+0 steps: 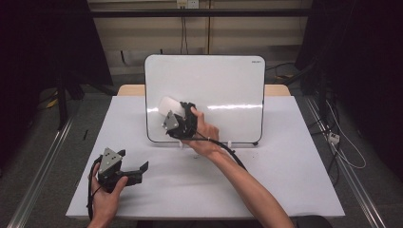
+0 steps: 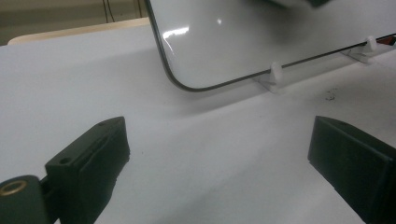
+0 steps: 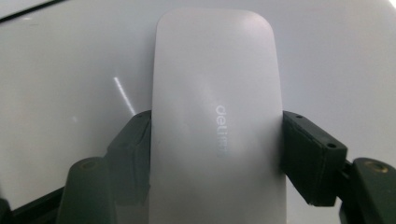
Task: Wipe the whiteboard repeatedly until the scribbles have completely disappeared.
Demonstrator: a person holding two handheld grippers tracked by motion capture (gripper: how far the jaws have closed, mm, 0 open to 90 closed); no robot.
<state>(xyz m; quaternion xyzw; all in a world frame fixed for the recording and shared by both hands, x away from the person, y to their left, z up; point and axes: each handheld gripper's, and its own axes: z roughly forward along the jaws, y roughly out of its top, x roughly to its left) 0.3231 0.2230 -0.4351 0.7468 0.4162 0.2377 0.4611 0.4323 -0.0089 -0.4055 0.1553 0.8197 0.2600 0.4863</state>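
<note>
Lab: aluminium rails (image 1: 38,180), dark curtains (image 1: 28,71), cables (image 1: 342,147)

The eraser (image 1: 169,105) lies against the whiteboard (image 1: 223,85), which stands upright at the table's (image 1: 285,180) rear.

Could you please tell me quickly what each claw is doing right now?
Left claw: open, holding nothing, low over the table.
Right claw: closed on the white eraser, held against the whiteboard.

White eraser (image 3: 217,126) with faint grey lettering, white board (image 1: 214,80) edged in black, white bench (image 1: 285,175), both tools black.
</note>
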